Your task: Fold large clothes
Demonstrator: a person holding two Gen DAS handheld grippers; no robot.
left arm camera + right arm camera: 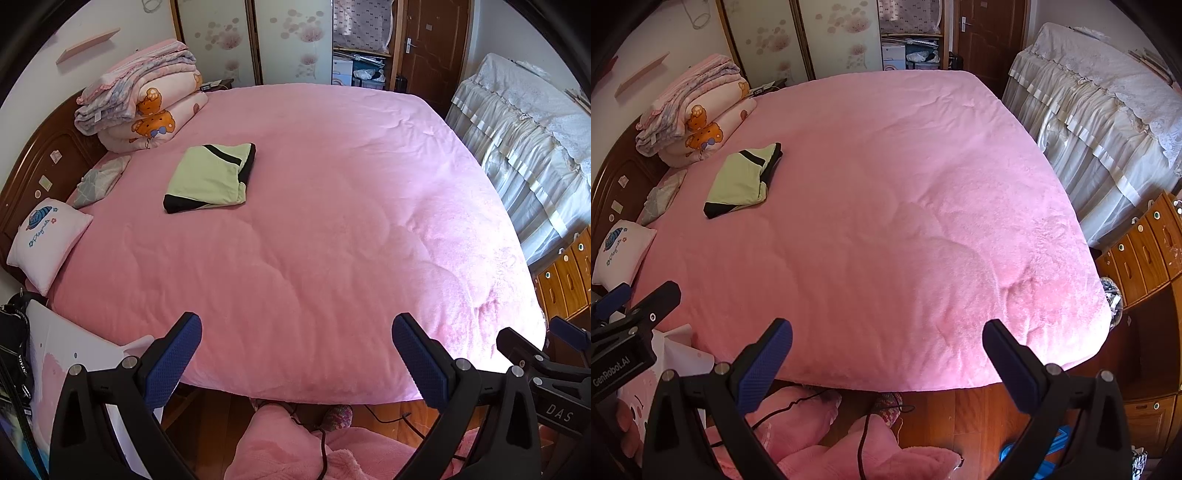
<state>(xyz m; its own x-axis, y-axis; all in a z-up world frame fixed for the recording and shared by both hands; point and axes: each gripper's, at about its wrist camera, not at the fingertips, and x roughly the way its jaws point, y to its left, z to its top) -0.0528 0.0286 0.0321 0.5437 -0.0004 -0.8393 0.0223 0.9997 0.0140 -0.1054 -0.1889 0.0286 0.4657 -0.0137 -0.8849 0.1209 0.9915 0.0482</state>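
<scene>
A light green garment with black trim [210, 179] lies folded into a neat rectangle on the pink bed [332, 221], toward the headboard side; it also shows in the right wrist view [742, 181]. My left gripper [295, 354] is open and empty, held over the near edge of the bed. My right gripper [886, 354] is open and empty too, also at the near edge. The right gripper shows at the right edge of the left wrist view [546, 354], and the left gripper shows at the left edge of the right wrist view [624, 314].
Folded quilts [144, 99] and pillows [46, 243] sit by the wooden headboard [40, 173]. A lace-covered piece of furniture [524, 122] and wooden drawers [565, 280] stand to the right. Pink fluffy fabric [827, 446] and a cable [864, 435] are on the floor below.
</scene>
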